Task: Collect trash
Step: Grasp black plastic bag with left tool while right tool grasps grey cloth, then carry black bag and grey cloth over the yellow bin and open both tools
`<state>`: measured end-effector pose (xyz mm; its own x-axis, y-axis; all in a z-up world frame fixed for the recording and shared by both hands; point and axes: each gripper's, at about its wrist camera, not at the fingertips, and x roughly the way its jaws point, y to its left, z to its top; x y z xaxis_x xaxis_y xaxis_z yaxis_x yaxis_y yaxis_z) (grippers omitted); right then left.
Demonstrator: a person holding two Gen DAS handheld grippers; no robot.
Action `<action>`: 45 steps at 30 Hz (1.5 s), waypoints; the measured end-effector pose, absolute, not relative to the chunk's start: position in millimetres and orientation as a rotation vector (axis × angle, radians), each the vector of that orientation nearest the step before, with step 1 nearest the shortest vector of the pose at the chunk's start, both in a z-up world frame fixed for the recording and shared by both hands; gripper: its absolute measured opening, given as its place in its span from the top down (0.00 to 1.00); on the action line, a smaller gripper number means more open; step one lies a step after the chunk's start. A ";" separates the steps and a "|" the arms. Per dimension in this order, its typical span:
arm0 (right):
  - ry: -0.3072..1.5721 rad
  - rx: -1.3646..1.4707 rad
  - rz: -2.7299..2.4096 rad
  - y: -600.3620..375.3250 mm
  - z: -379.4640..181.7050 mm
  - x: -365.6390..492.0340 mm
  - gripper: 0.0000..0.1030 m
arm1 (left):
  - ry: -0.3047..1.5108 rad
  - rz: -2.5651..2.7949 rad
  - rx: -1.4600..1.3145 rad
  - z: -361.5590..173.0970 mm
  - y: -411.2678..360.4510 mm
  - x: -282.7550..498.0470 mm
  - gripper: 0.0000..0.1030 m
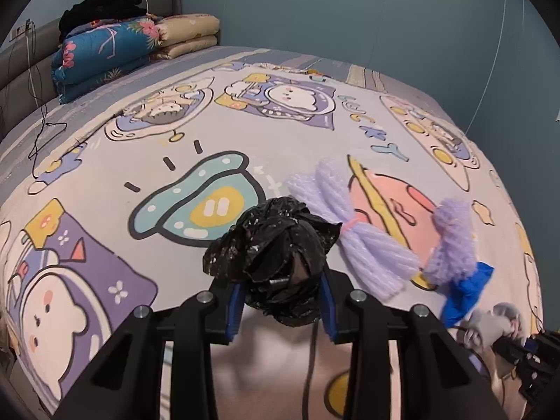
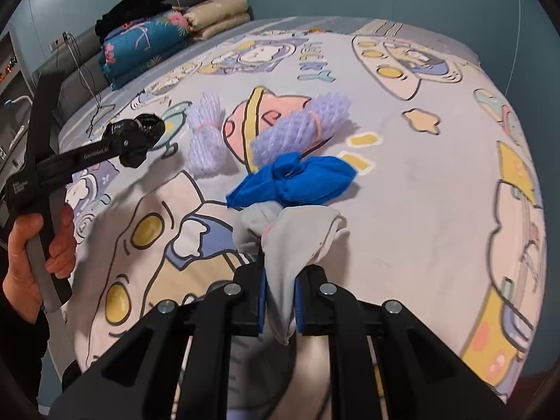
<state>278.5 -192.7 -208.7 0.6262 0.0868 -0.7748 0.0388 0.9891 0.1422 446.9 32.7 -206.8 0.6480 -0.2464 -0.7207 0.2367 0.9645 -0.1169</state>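
While both grippers clamp trash over the cartoon bedsheet [image 1: 105, 161]:
Left gripper [image 1: 281, 301] pinches a crumpled black bag [image 1: 276, 245]; right gripper [image 2: 280, 301] squeezes a grey rag [image 2: 290, 241] (lifted at one end). Loose on the sheet: two purple foam nets [image 2: 206, 136] [image 2: 301, 126], blue wad [image 2: 297, 182] just beside the rag. Folded quilts [image 1: 105, 49] far corner.

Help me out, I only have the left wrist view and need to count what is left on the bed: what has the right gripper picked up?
Observer: The right gripper is shut on a knotted grey bag.
Operator: Is the blue bag free?
Observer: Yes, the knotted blue bag lies on the bedsheet just beyond the grey one.
Operator: And the purple foam net beside it?
Observer: The purple foam net is bound with a rubber band and lies behind the blue bag.
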 end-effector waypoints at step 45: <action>0.658 0.069 0.073 -240.4 -100.8 76.5 0.89 | 0.753 -0.422 -0.064 -169.1 84.0 170.9 0.67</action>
